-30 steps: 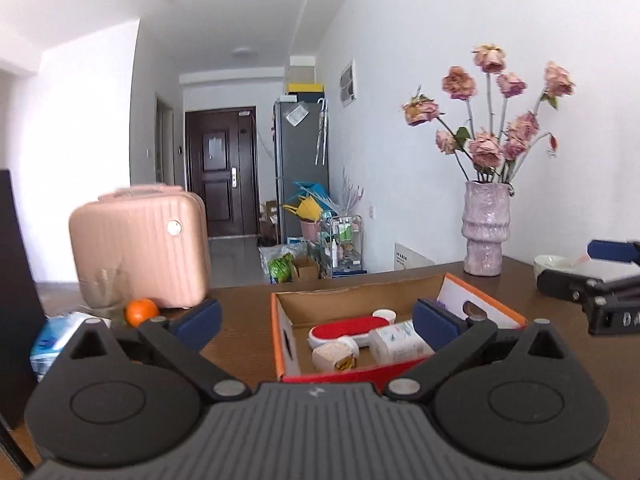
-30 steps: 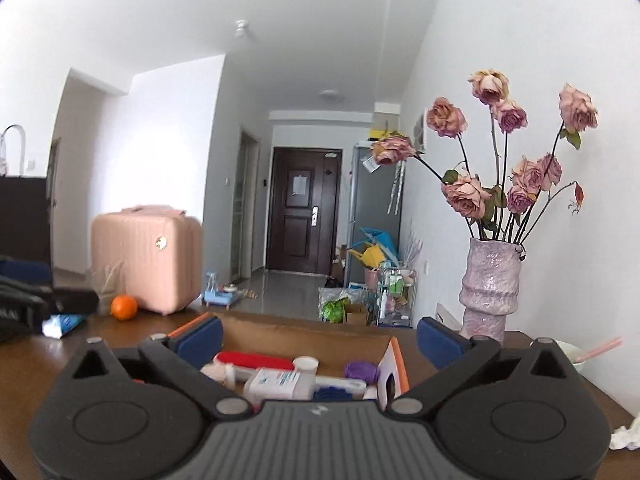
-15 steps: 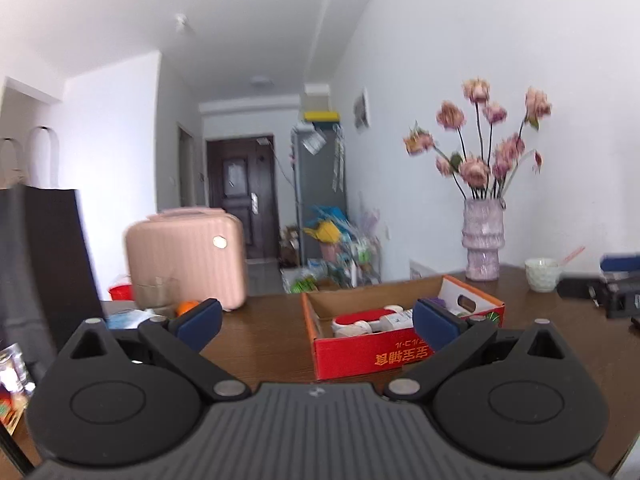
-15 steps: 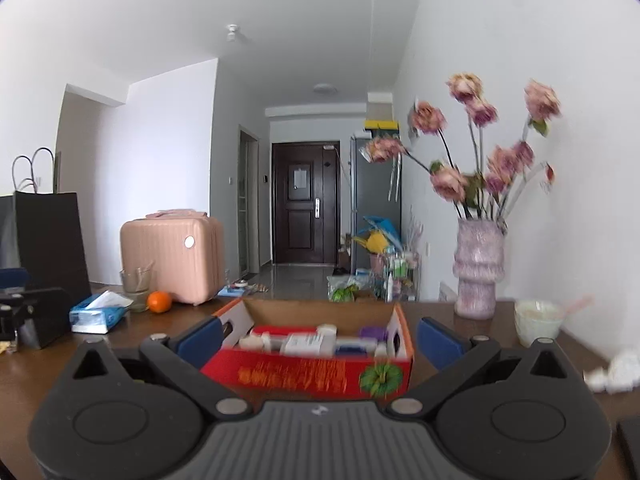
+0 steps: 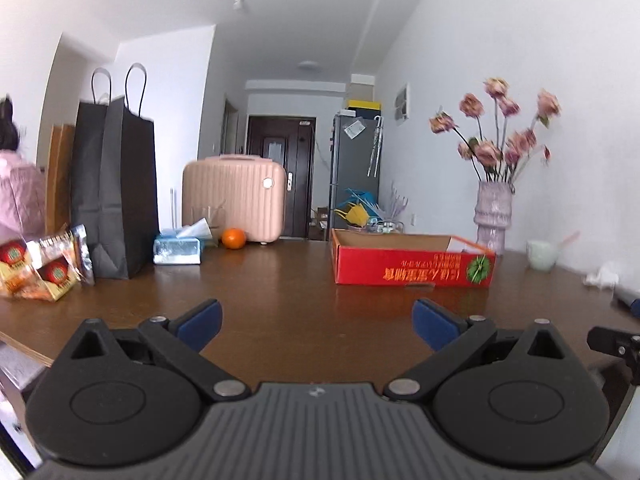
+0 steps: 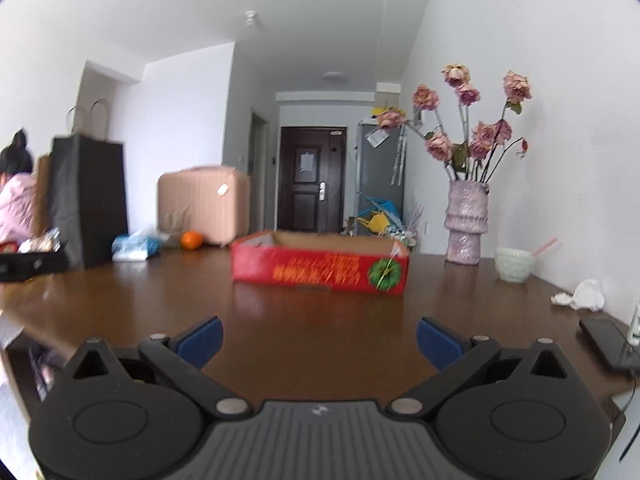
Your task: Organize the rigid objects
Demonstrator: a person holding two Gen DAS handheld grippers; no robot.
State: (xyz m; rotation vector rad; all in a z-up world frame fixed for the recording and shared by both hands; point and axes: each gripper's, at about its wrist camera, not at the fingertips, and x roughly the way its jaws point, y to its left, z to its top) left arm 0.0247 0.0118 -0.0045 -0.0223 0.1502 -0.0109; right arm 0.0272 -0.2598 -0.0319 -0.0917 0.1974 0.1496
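A red cardboard box (image 5: 412, 266) stands on the brown table (image 5: 280, 292), far ahead and a little to the right; it also shows in the right wrist view (image 6: 320, 268). Its contents are hidden behind its front wall. My left gripper (image 5: 316, 322) is open and empty, low over the near part of the table. My right gripper (image 6: 318, 338) is open and empty too, well back from the box. The edge of the right gripper shows at the far right of the left wrist view (image 5: 616, 344).
A vase of pink flowers (image 6: 466, 224), a pale bowl (image 6: 514, 264), crumpled tissue (image 6: 582, 296) and a dark phone (image 6: 606, 342) lie right. A black paper bag (image 5: 114, 196), snack packets (image 5: 38, 268), tissue pack (image 5: 178, 246), orange (image 5: 233, 238) and pink case (image 5: 234, 196) stand left.
Both grippers have pulled back and sunk lower away from the box. The box now looks smaller and its contents have dropped out of sight. Both stay open.
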